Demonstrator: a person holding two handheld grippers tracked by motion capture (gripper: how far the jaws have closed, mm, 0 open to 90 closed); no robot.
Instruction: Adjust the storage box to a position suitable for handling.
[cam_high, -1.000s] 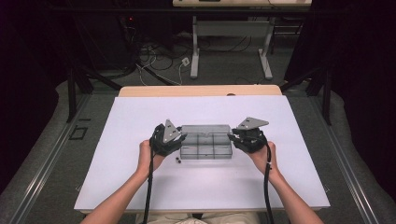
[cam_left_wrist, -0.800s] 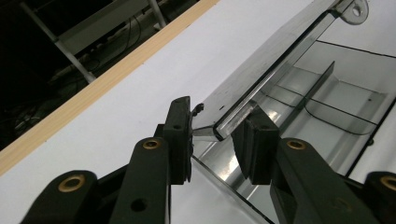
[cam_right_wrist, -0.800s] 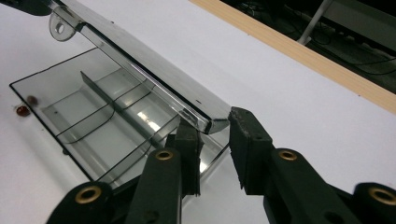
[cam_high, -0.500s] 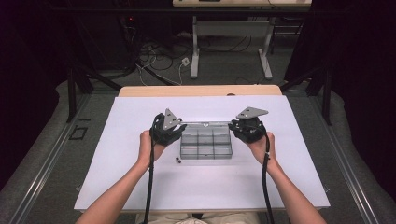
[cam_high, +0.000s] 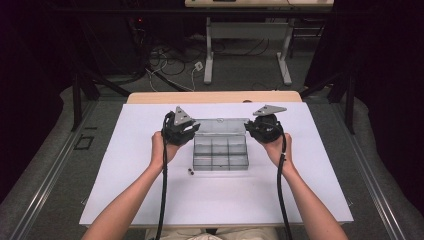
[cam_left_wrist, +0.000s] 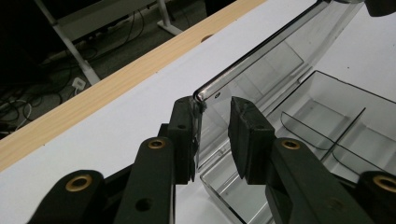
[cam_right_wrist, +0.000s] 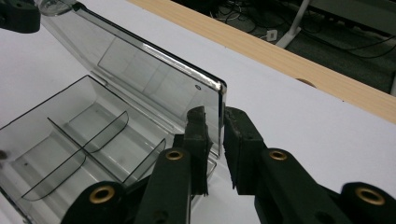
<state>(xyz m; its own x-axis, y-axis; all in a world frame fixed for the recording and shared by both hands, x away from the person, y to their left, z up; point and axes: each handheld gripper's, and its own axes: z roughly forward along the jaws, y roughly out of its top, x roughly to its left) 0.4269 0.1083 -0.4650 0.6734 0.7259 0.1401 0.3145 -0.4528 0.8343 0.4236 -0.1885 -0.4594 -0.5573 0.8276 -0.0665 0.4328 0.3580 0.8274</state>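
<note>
White sheet (cam_high: 220, 200) covers the table, wood edge (cam_high: 215, 96) at the far side, cables on the floor beyond. My left gripper (cam_high: 181, 131) sits at the left corner of the lid (cam_high: 220, 125); in the left gripper view (cam_left_wrist: 211, 135) the lid edge (cam_left_wrist: 261, 51) touches one pad, the other pad stands clear, so no clamp there. Jaws have just been closing. Clear box (cam_high: 220, 152) is mid-table, lid raised and tilted back, compartments (cam_left_wrist: 327, 121) exposed. Two small dark bits (cam_high: 190, 172) lie just beside its near-left corner. My right gripper (cam_high: 261, 129) is at the lid's right corner (cam_right_wrist: 219, 88); its jaws (cam_right_wrist: 215, 140) straddle the edge, nearly clamped, just been closing.
</note>
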